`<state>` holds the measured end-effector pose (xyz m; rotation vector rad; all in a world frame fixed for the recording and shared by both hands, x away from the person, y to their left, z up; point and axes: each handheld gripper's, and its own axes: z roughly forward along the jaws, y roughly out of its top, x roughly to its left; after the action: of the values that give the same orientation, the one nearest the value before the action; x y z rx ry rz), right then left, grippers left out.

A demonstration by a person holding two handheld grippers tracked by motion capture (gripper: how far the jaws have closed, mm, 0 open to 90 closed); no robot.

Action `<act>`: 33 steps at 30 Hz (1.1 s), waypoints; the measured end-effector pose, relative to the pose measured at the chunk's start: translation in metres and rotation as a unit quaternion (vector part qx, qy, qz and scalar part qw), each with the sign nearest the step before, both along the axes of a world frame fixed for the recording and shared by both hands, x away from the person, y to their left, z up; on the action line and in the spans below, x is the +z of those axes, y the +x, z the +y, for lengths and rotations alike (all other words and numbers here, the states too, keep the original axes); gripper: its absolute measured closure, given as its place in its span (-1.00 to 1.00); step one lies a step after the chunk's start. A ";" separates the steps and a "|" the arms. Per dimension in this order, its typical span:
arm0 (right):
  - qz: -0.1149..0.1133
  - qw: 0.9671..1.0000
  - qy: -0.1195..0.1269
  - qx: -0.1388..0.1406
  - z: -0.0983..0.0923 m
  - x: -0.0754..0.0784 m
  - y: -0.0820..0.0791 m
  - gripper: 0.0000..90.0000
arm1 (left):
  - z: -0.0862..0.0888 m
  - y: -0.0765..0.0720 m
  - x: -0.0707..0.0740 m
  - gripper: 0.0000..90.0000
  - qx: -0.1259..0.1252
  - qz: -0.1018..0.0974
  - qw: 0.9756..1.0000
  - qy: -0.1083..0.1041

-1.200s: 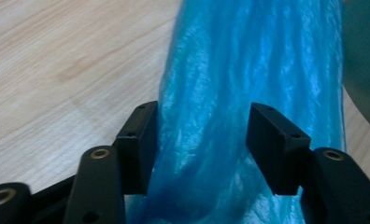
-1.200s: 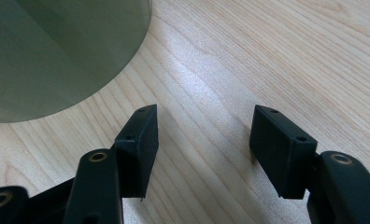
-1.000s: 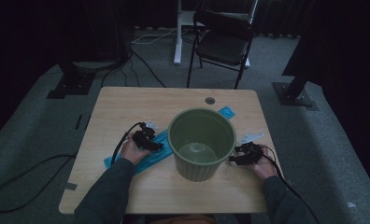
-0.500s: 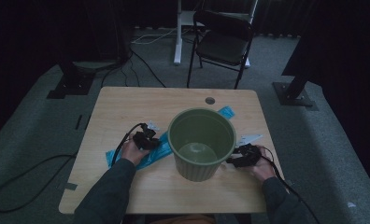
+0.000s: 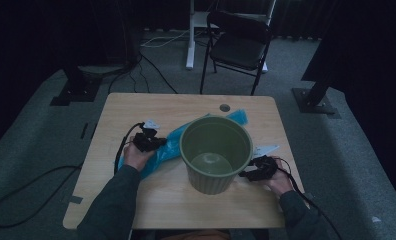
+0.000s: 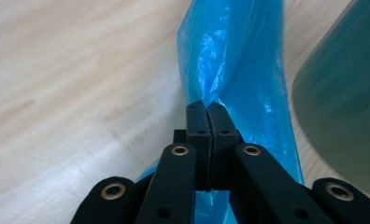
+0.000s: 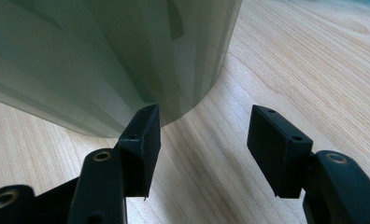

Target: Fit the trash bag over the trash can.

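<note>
The table (image 5: 136, 205) carried a green bin (image 5: 216, 152) standing just beside the right gripper (image 7: 202, 140), whose jaws gaped empty. The left gripper (image 6: 206, 114) had just been closing and pinched the blue bag (image 6: 239, 60) by a thin fold, which might slip or tear.

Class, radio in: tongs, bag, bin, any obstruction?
Left tongs shut on blue bag. Right tongs open beside green bin. Nothing blocking.
</note>
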<state>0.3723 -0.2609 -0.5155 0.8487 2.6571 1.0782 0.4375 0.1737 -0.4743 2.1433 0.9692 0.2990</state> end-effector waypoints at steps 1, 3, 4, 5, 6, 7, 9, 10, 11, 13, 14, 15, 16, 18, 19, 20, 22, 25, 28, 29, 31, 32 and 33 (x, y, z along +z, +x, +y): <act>-0.001 1.000 -0.001 0.000 0.000 0.000 0.000 -0.01 | 0.001 0.000 0.005 0.98 0.002 -0.003 1.000 -0.010; 0.000 1.000 -0.001 0.001 0.001 -0.001 0.000 -0.01 | 0.004 0.000 0.014 0.98 -0.001 -0.011 1.000 -0.018; 0.000 1.000 -0.001 0.001 0.001 -0.001 0.000 -0.01 | 0.004 -0.001 0.019 0.98 0.000 -0.015 1.000 -0.025; -0.001 1.000 -0.001 0.001 0.001 -0.001 0.000 -0.01 | 0.004 -0.001 0.023 0.98 -0.002 -0.020 0.999 -0.028; 0.000 1.000 -0.001 0.001 0.001 -0.001 -0.001 -0.01 | 0.004 -0.001 0.028 0.98 -0.003 -0.023 0.999 -0.034; -0.001 1.000 -0.001 0.000 0.001 -0.001 -0.001 -0.01 | 0.004 -0.001 0.032 0.98 -0.004 -0.028 0.999 -0.038; 0.001 1.000 0.001 0.000 0.001 -0.001 -0.001 0.00 | 0.005 -0.002 0.041 0.98 -0.006 -0.037 0.998 -0.046; 0.000 1.000 0.000 0.001 0.002 -0.001 -0.001 0.00 | 0.005 -0.003 0.046 0.98 -0.006 -0.042 0.998 -0.052; 0.000 1.000 0.000 0.002 0.002 -0.001 -0.001 0.00 | 0.005 -0.003 0.050 0.98 -0.008 -0.046 0.997 -0.058; -0.001 1.000 -0.001 0.004 0.003 -0.001 -0.001 0.00 | 0.004 -0.005 0.057 0.98 -0.010 -0.053 0.996 -0.065; -0.001 1.000 -0.001 0.005 0.004 -0.001 -0.001 0.00 | 0.003 -0.005 0.061 0.98 -0.012 -0.056 0.996 -0.066; 0.000 1.000 -0.001 0.005 0.004 -0.001 -0.001 0.00 | 0.003 -0.005 0.064 0.98 -0.014 -0.058 0.996 -0.069; 0.000 1.000 -0.002 0.005 0.005 -0.002 -0.001 0.00 | 0.002 -0.006 0.068 0.98 -0.015 -0.061 0.995 -0.071; 0.000 1.000 -0.003 0.007 0.006 -0.002 -0.001 0.00 | 0.001 -0.007 0.075 0.98 -0.018 -0.066 0.995 -0.072; 0.001 1.000 -0.003 0.007 0.006 -0.002 -0.001 0.00 | 0.000 -0.007 0.078 0.98 -0.020 -0.069 0.995 -0.075; 0.001 1.000 -0.003 0.008 0.006 -0.002 -0.001 0.00 | 0.000 -0.007 0.081 0.98 -0.022 -0.072 0.994 -0.077; 0.003 1.000 -0.007 0.009 0.008 -0.003 -0.002 0.00 | -0.001 -0.008 0.087 0.98 -0.026 -0.077 0.993 -0.085; 0.006 1.000 -0.012 0.016 0.011 -0.005 -0.003 0.00 | -0.003 -0.007 0.096 0.98 -0.028 -0.084 0.992 -0.089; 0.004 1.000 -0.014 0.020 0.014 -0.005 -0.004 0.00 | -0.006 -0.007 0.104 0.98 -0.033 -0.090 0.991 -0.094; 0.004 1.000 -0.012 0.020 0.014 -0.005 -0.004 0.00 | -0.008 -0.007 0.107 0.98 -0.036 -0.091 0.991 -0.095; 0.004 1.000 -0.008 0.022 0.016 -0.004 -0.005 0.00 | -0.010 -0.007 0.113 0.98 -0.041 -0.096 0.990 -0.097; 0.004 1.000 -0.007 0.022 0.016 -0.004 -0.005 0.00 | -0.012 -0.008 0.116 0.98 -0.042 -0.097 0.990 -0.097; 0.004 1.000 -0.006 0.023 0.016 -0.003 -0.005 0.00 | -0.013 -0.008 0.119 0.98 -0.044 -0.099 0.990 -0.096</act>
<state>0.3675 -0.2444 -0.5189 0.7960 2.6987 1.0704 0.4293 0.1606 -0.3557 1.9343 0.7565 0.3532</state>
